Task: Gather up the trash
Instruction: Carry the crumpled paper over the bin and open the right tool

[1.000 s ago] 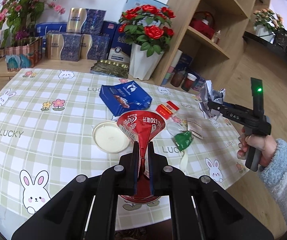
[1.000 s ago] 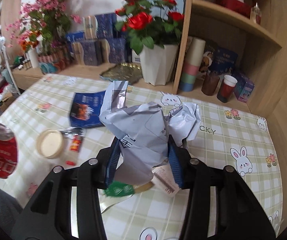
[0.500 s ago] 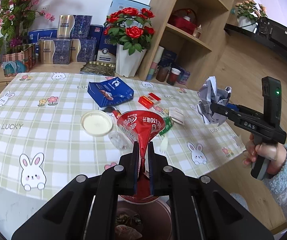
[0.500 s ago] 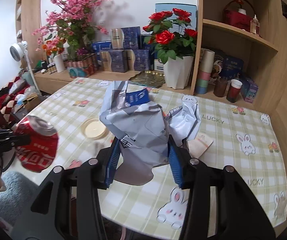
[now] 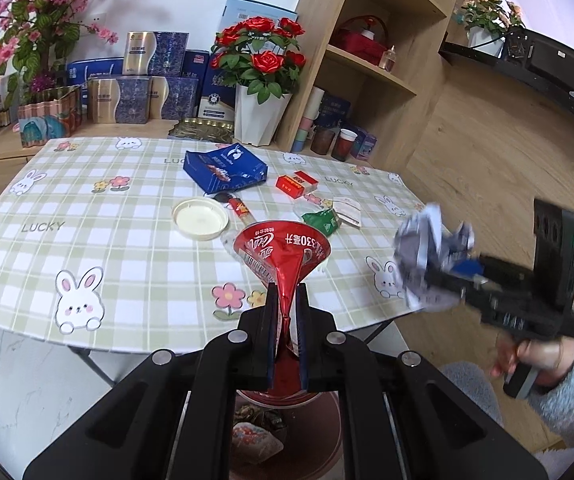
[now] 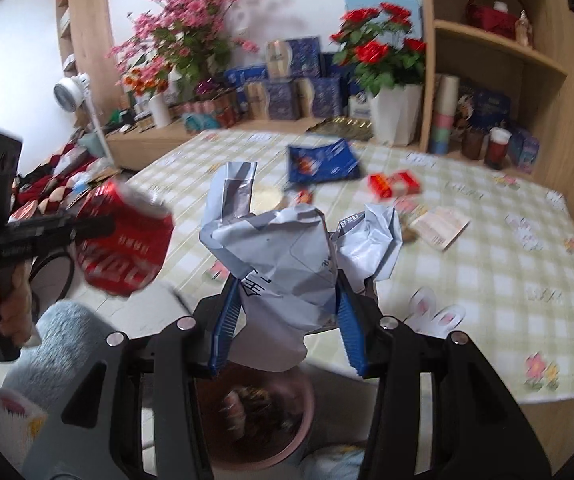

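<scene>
Above bin (image 6: 287, 432): left hand-held gripper (image 5: 287, 316) pinches can (image 5: 283, 256); right hand-held gripper (image 6: 287, 320) clamps paper (image 6: 287, 256).

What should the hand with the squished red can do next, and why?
Probably open the left gripper and let go. Its fingers pinch the crushed red can, and the pink bin with trash inside shows right below, so the can should drop in. The right gripper, holding crumpled grey paper, could follow.
</scene>
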